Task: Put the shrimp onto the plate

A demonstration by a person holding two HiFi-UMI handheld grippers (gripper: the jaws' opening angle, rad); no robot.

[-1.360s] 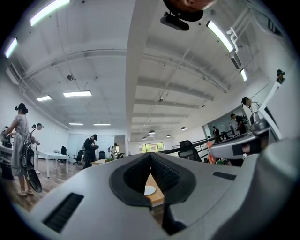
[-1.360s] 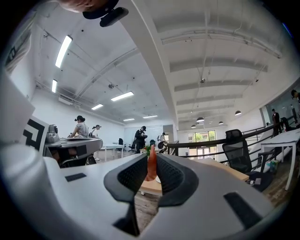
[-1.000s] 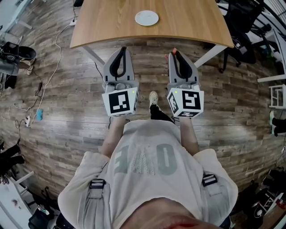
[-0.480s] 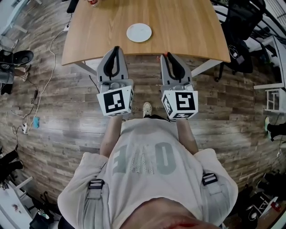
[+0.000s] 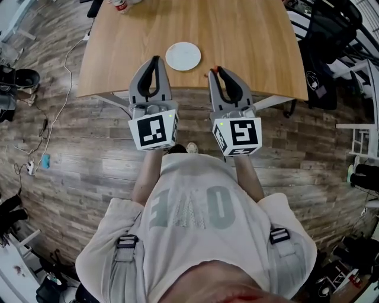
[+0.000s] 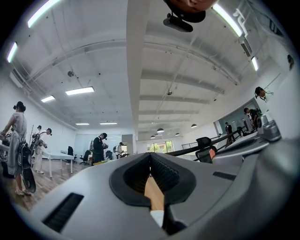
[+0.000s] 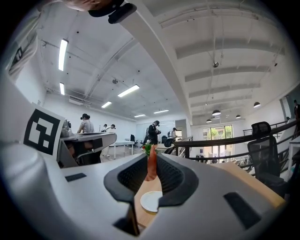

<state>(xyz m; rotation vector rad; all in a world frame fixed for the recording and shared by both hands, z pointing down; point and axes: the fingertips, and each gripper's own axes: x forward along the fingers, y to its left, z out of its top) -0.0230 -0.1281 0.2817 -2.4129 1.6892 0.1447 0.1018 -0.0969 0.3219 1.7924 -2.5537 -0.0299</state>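
- The shrimp (image 7: 151, 165), orange-red, is held upright between the pads of the right gripper (image 5: 217, 71), whose jaws are closed on it near their tips.
- It is carried in the air over the near edge of the table (image 5: 249, 35) and is not touching the wood.
- In the right gripper view the plate (image 5: 183, 56) is seen below and beyond the shrimp, through the gap between the jaws.
- The plate is white and round, and is set on the table close to its near edge, a little to the left of the right gripper's tips.
- The left gripper (image 5: 155, 60) is held beside the right one. Its jaws are brought together at the tips, with nothing seen between them.
- Its tips are seen just beside the plate's left rim in the head view; whether they touch it cannot be told.
- Bare wood is shown around the plate. A red and white item (image 5: 121, 5) is cut off at the table's far edge and cannot be identified.
- Black chairs (image 5: 323, 59) are grouped off the table's right end, and cables (image 5: 56, 100) are trailed over the wooden floor to the left.
- One shoe (image 5: 191, 148) of the person is seen between the two marker cubes.
- Other people (image 6: 99, 147) are seen standing far back in the room.
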